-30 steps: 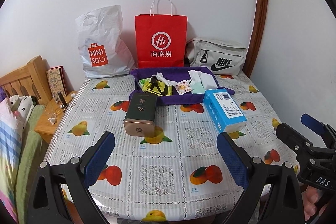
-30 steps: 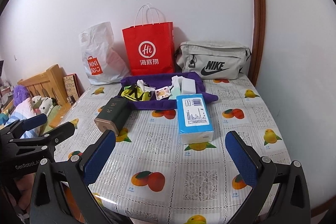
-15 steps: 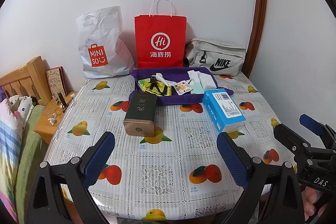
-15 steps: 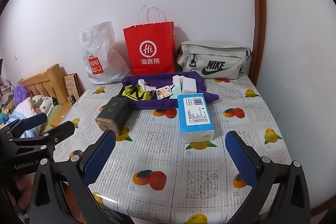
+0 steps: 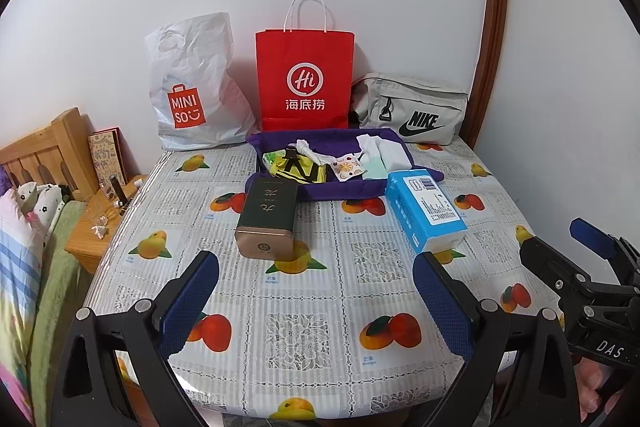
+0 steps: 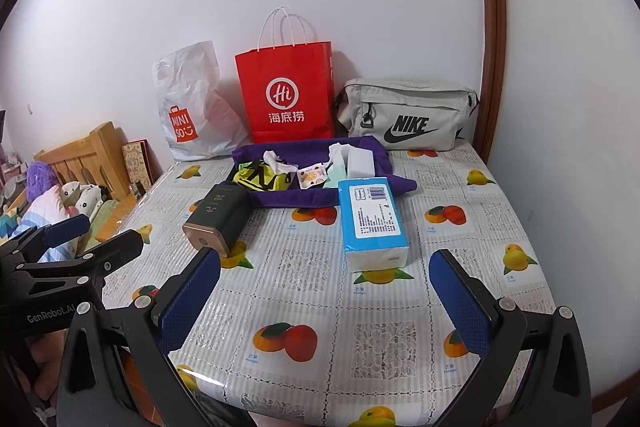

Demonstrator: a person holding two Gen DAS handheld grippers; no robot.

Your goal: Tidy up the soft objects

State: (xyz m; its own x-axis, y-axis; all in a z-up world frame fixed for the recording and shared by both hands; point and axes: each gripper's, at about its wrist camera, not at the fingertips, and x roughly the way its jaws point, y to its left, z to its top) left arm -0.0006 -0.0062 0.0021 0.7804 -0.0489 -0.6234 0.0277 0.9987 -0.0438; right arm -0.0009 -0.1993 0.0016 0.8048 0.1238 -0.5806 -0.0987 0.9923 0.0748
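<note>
A purple cloth tray (image 5: 340, 189) (image 6: 280, 197) sits mid-table and holds a yellow-black pouch (image 5: 294, 167) (image 6: 262, 179), crumpled white tissue (image 5: 310, 151), a small printed packet (image 5: 349, 169) and white and pale-green soft packs (image 5: 384, 157). A blue tissue pack (image 5: 424, 209) (image 6: 372, 219) lies in front of it at the right. A dark green tin (image 5: 268, 215) (image 6: 218, 217) lies at the left. My left gripper (image 5: 316, 301) and right gripper (image 6: 326, 303) are open and empty, above the table's near edge.
A white Miniso bag (image 5: 192, 87), a red paper bag (image 5: 305, 79) and a grey Nike bag (image 5: 412, 109) stand against the back wall. A bed and a wooden nightstand (image 5: 90, 227) are at the left. A wall is close on the right.
Both grippers have drifted very slightly; the scene sits marginally lower and farther in the views. No object has moved.
</note>
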